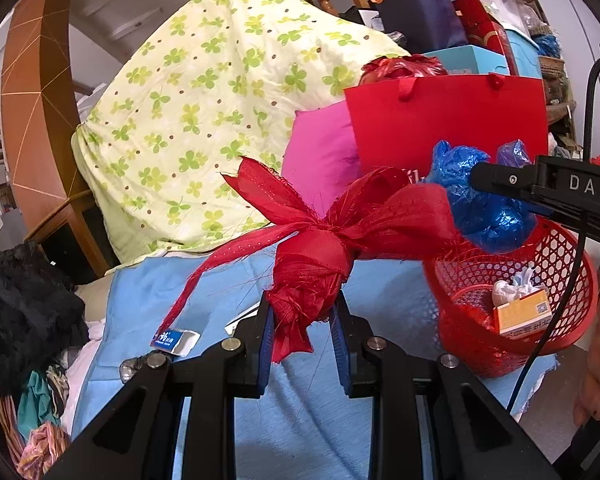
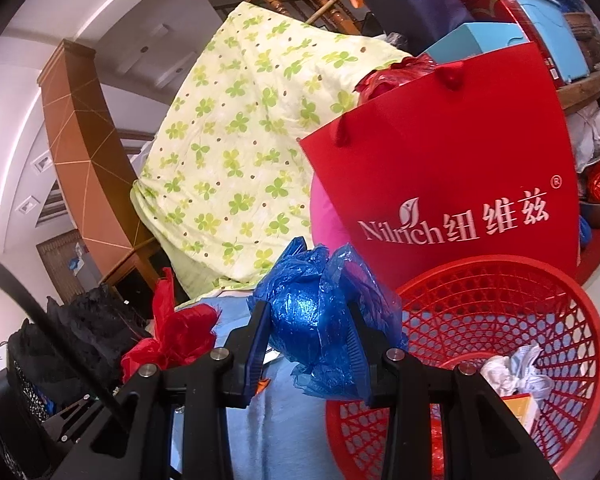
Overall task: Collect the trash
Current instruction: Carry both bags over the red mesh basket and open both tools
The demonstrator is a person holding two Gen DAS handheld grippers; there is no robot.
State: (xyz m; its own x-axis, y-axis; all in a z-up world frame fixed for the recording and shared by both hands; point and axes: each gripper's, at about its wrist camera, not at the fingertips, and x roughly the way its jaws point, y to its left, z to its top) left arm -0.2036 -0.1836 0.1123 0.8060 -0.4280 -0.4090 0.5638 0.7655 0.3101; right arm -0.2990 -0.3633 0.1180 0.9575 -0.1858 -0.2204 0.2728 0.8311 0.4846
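My left gripper (image 1: 302, 338) is shut on a frayed red ribbon bow (image 1: 332, 236) and holds it above the blue cloth (image 1: 300, 420). The bow also shows in the right wrist view (image 2: 172, 338) at the lower left. My right gripper (image 2: 310, 340) is shut on a crumpled blue plastic bag (image 2: 320, 308), held just left of the red mesh basket (image 2: 540, 300). In the left wrist view the blue bag (image 1: 480, 208) hangs over the basket's (image 1: 560, 264) far rim. The basket holds white crumpled tissue (image 2: 512, 372) and an orange box (image 1: 524, 314).
A small blue and silver wrapper (image 1: 176, 340) lies on the blue cloth. A red Nilrich paper bag (image 2: 460, 168) and a pink cushion (image 1: 324, 160) stand behind the basket. A green clover quilt (image 1: 188, 120) is piled at the back. Black fabric (image 1: 24, 312) lies left.
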